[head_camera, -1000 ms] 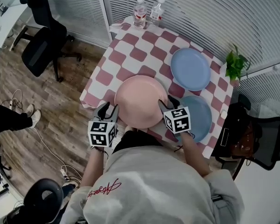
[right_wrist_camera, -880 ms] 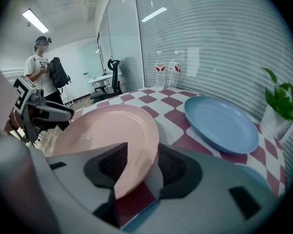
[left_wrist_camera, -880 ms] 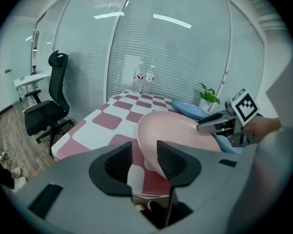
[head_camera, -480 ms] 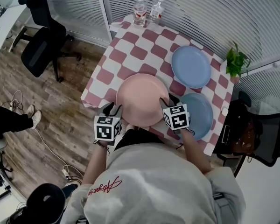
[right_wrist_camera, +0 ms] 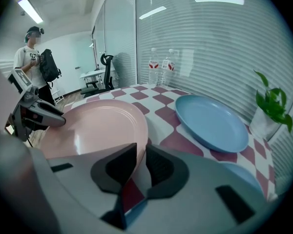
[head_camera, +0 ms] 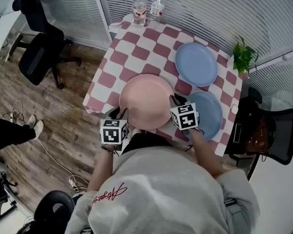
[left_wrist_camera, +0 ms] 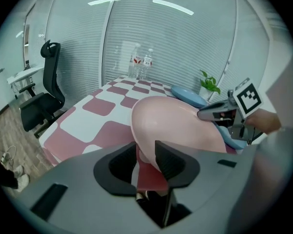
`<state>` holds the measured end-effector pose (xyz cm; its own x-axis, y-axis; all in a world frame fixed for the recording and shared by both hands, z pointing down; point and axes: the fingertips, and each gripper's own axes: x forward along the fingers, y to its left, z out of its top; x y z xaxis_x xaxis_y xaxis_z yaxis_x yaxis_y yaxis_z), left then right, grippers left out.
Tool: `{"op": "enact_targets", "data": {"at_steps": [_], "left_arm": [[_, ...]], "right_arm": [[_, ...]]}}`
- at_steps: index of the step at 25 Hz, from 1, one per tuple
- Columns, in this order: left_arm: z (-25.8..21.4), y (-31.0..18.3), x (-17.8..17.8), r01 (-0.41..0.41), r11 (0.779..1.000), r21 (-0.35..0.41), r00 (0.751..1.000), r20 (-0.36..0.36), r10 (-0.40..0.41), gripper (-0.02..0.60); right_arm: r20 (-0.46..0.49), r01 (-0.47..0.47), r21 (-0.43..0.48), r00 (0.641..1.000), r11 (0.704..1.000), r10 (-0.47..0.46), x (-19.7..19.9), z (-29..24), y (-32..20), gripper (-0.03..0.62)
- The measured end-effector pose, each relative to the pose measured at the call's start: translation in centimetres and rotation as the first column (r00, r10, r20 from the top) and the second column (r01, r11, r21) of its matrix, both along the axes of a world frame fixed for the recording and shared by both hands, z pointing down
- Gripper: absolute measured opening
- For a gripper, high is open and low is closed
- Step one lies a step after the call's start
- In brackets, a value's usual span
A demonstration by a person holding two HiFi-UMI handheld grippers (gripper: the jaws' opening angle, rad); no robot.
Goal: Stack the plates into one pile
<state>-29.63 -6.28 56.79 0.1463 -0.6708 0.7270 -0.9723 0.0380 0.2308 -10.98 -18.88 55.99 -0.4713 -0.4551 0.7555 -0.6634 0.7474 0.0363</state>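
A pink plate (head_camera: 146,101) lies on the checked table (head_camera: 136,48) near its front edge. My right gripper (head_camera: 177,101) is at the plate's right rim; its jaws have just been closing and its pads now press on that rim (right_wrist_camera: 140,145). My left gripper (head_camera: 119,115) is at the plate's left near rim. Its jaws have also been closing, and the rim (left_wrist_camera: 145,152) sits between them with a gap still showing on one side. One blue plate (head_camera: 196,64) lies at the back right. A second blue plate (head_camera: 207,115) lies right of the pink one.
Two water bottles (head_camera: 146,6) stand at the table's far corner and a small potted plant (head_camera: 243,57) at its right edge. Office chairs stand left (head_camera: 36,48) and right (head_camera: 278,140) of the table. A person (right_wrist_camera: 36,57) stands far off.
The left gripper has moved in toward the pink plate's left near rim. The right gripper has stayed at the right rim and its jaws have narrowed onto it.
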Motion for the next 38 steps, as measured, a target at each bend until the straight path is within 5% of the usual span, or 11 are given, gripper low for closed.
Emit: {"op": "enact_targets", "data": {"at_steps": [10,17,38], "left_arm": [[-0.2,-0.1,-0.6,0.032,0.999,-0.022,0.999,0.023,-0.032,0.107],[-2.4,-0.7,-1.2,0.051,0.998,0.047,0.997,0.052,-0.054,0.101],[-7.2,-2.5,1.3,-0.047,0.986,0.162,0.996,0.086,0.033,0.098]], "right_arm": [[0.015,-0.03,-0.034,0.999,0.999,0.03,0.0,-0.3,0.5,0.063],[0.089,-0.062,0.011,0.994,0.998,0.061,-0.2,-2.5,0.2,0.061],[0.213,-0.191,0.079,0.962,0.978,0.171,3.5,-8.1,0.6,0.055]]}}
